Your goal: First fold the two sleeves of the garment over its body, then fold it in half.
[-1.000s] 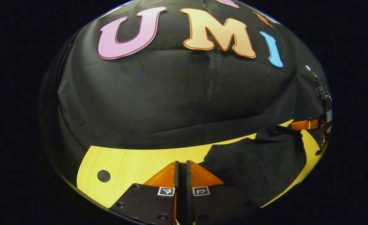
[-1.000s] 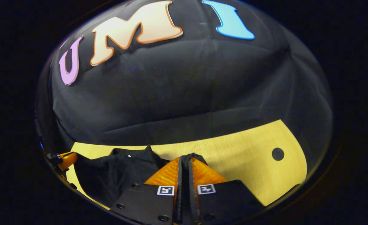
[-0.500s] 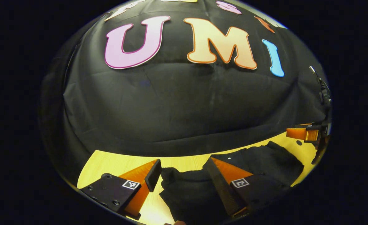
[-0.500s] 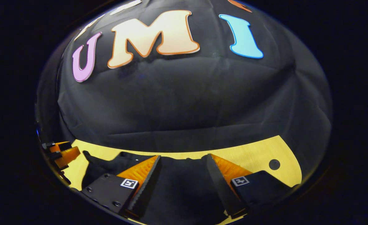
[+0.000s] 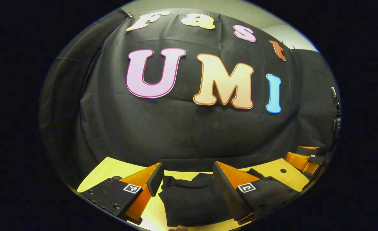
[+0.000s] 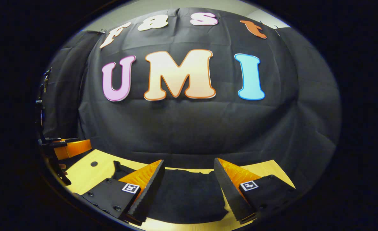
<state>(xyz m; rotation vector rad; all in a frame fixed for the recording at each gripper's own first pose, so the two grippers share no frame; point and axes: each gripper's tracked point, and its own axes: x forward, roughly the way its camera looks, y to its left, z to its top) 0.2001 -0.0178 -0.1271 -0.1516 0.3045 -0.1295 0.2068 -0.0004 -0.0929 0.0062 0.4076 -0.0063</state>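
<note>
A black garment (image 5: 192, 199) lies folded into a compact bundle on the pale wooden table (image 5: 121, 168). In the left gripper view my left gripper (image 5: 186, 181) is open above it, fingers spread to either side of the cloth and touching nothing. The right gripper view has the same black garment (image 6: 185, 195) below my right gripper (image 6: 189, 179), which is open too and holds nothing. The right gripper's fingers (image 5: 299, 160) appear at the far right of the left gripper view. The left gripper's fingers (image 6: 73, 148) appear at the far left of the right gripper view.
The table (image 6: 79, 171) ends at the black cloth wall (image 5: 189, 134) just behind the garment. Small round dark holes (image 5: 283, 171) (image 6: 94, 164) sit in the tabletop near its corners. A dark stand (image 6: 41, 109) rises at the left rim of the right gripper view.
One second ago both grippers were shut low on the cloth. They opened, let the garment go, and have since lifted and tilted up, so more of the wall shows.
</note>
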